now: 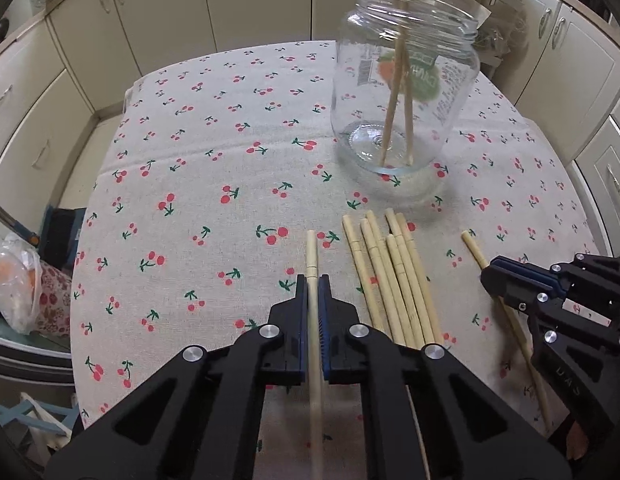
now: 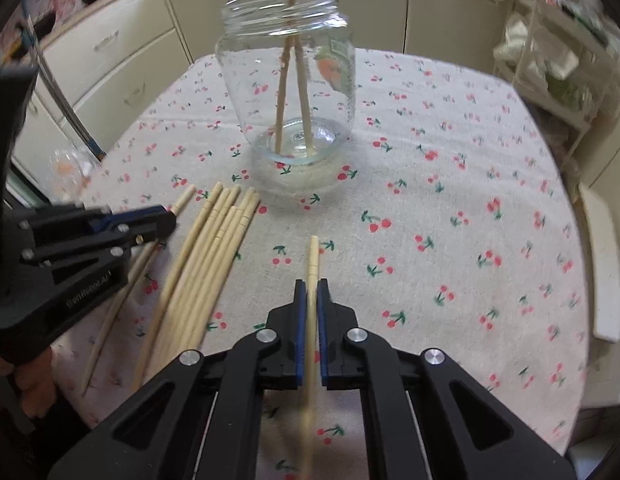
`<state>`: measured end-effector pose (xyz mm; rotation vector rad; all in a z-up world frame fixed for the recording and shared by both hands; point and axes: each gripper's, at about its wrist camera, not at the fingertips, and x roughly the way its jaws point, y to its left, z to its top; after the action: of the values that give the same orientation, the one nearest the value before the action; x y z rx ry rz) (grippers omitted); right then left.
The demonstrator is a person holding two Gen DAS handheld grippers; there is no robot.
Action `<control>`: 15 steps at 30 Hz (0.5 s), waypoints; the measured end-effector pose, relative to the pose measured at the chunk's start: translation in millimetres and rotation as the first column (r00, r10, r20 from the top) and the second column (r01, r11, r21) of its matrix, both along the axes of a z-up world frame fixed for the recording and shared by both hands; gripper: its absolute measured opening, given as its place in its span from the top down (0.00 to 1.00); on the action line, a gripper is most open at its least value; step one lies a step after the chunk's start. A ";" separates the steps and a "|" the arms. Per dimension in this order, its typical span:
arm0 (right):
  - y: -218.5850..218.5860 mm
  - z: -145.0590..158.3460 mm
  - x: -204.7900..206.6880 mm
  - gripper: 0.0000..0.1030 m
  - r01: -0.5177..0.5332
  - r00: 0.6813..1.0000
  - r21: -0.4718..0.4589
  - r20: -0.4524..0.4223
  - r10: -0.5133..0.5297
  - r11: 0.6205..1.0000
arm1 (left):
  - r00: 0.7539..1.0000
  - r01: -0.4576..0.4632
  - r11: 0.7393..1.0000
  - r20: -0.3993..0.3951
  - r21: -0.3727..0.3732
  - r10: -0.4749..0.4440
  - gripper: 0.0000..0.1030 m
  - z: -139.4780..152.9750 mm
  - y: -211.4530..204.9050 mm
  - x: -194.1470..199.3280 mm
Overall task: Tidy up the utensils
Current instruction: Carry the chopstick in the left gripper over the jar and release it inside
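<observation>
Chopsticks, pale wood, lie loose on a round table (image 1: 198,152) under a cherry-print cloth, with more standing in a glass jar. Far left, beyond the table edge: a plastic bag (image 1: 18,280) with something orange in it, in front of cream cabinets (image 1: 42,92). Left gripper (image 1: 313,280): black body, blue pads, jaws pressed together on one chopstick (image 1: 312,256), which runs straight up between the pads, its blunt end sticking out past the tips over the cloth; the same gripper shows at the left of the right wrist view (image 2: 166,220), clamped on that stick. Centre: a bundle of loose chopsticks (image 1: 390,272), about six, lying side by side and touching on the cloth, just to the right of the left gripper and between the two grippers. Behind the bundle: the glass jar (image 1: 406,92), upright, uncapped, with a partly torn label, and in it three or so standing chopsticks (image 1: 398,80) leaning against the rim. Right gripper (image 2: 311,282): same make, jaws pinched on a second chopstick (image 2: 313,256), its end projecting past the tips; seen from the left wrist view (image 1: 488,276) the stick slants across the cloth, well apart from the jar.
</observation>
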<state>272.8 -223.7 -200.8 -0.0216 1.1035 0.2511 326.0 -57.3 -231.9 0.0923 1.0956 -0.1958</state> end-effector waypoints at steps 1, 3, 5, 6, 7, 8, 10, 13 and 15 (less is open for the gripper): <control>-4.5 0.4 -1.2 0.94 0.015 1.000 0.045 -0.013 -0.014 0.999 | 1.000 -0.001 1.000 0.009 -0.016 0.002 0.95 2.9 2.0 -3.2; -10.0 4.0 -5.1 0.94 0.034 0.999 0.087 -0.009 -0.034 0.996 | 0.999 -0.007 0.999 0.046 -0.032 0.009 0.95 13.5 5.0 -11.8; -14.1 10.4 -10.7 0.94 0.055 0.998 0.127 0.007 -0.057 0.990 | 0.996 -0.014 0.997 0.089 -0.072 0.021 0.95 27.3 10.6 -17.1; -16.5 13.3 -12.6 0.94 0.068 0.997 0.147 0.013 -0.071 0.987 | 0.993 -0.021 0.995 0.115 -0.098 0.033 0.95 36.5 14.6 -19.6; -18.6 15.9 -14.1 0.94 0.079 0.996 0.165 0.018 -0.083 0.983 | 0.989 -0.028 0.992 0.139 -0.124 0.045 0.95 45.6 18.3 -21.3; -20.9 18.8 -16.1 0.94 0.091 0.995 0.188 0.024 -0.097 0.978 | 0.987 -0.027 0.989 0.155 -0.147 0.050 0.95 52.0 21.1 -21.7; -23.9 23.1 -19.7 0.94 0.107 0.993 0.222 0.032 -0.117 0.969 | 0.977 -0.029 0.980 0.200 -0.197 0.069 0.95 68.9 27.5 -23.9; -23.7 27.6 -21.9 0.94 0.110 0.991 0.242 0.044 -0.124 0.964 | 0.965 -0.024 0.968 0.248 -0.251 0.088 0.95 89.7 33.0 -25.0; -22.5 29.7 -22.7 0.94 0.109 0.991 0.256 0.047 -0.126 0.960 | 0.959 -0.015 0.957 0.266 -0.291 0.095 0.95 101.2 36.3 -23.9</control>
<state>250.0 -246.2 -171.1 0.2621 0.9990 0.2813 302.1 -21.0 -130.7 -0.1674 0.7794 -0.2806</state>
